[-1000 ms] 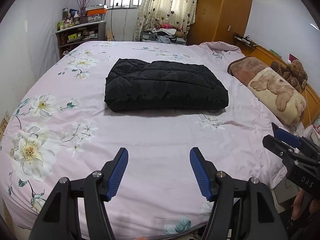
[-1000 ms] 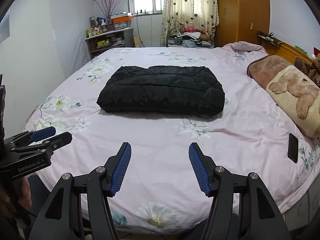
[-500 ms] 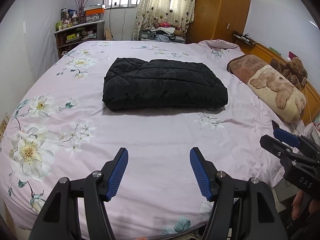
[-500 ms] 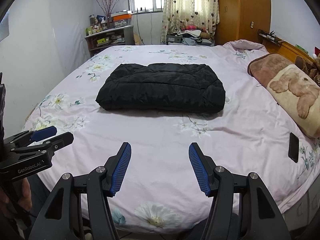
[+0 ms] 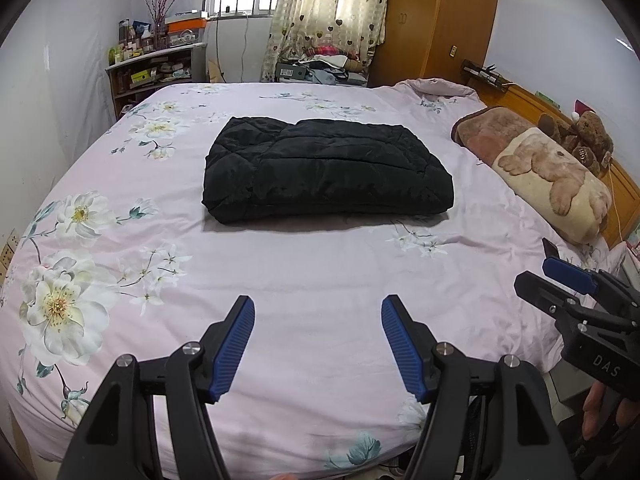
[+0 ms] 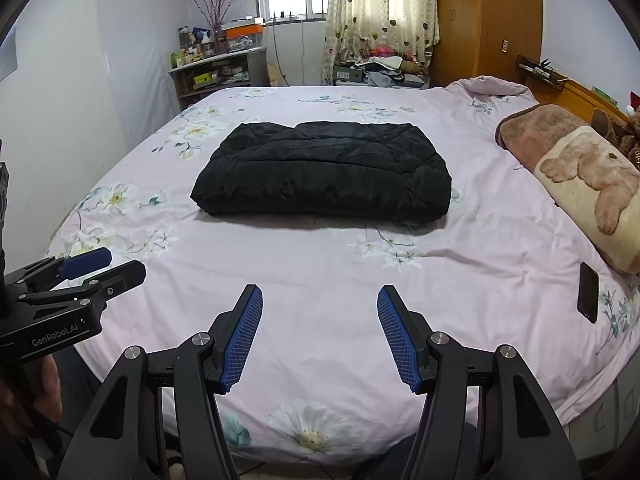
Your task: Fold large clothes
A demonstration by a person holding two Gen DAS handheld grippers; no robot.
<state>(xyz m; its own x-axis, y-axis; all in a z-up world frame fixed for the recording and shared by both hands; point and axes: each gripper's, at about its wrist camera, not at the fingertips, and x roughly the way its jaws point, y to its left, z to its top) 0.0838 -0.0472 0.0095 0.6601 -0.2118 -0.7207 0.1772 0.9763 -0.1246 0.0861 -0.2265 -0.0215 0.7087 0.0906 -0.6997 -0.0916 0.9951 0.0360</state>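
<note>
Centre frame, black jacket [image 5: 326, 168] lies folded compact on bed [image 5: 320, 272]. Left claw [image 5: 316, 344] and right claw [image 6: 318, 338] both apart, empty, well short of it. Fold looks finished; next: check, tidy edges.

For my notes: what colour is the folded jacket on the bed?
Black, quilted; the folded jacket shows best in the right wrist view.

The folded jacket [image 5: 324, 172] lies mid-bed [image 5: 312, 272]; pillows [image 5: 548, 172] sit to its right, a phone [image 6: 588, 298] nearer the bed's edge, shelves [image 6: 216, 70] behind left.
</note>
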